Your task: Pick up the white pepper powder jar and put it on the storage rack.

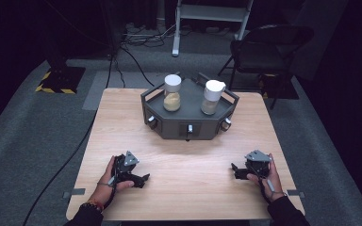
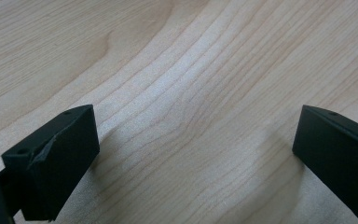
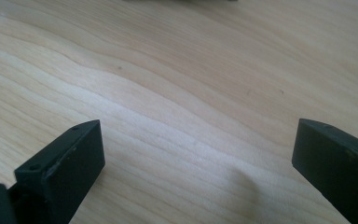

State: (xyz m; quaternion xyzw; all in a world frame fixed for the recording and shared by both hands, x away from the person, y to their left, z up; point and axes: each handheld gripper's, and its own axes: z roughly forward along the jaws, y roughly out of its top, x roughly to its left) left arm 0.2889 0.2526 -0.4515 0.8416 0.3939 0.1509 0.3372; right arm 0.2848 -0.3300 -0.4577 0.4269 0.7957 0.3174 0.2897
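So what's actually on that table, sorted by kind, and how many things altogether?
Jars with white lids and tan powder: 2, the left jar and the right jar
Dark grey tray holding them: 1
Hand-held grippers: 2, the left gripper and the right gripper
Total: 5

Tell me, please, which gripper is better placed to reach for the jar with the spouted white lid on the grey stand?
Probably the right gripper: the spouted jar stands on the grey stand's right side, up-table from it. The left gripper would have to cross over. Both are open, resting low by the near edge.
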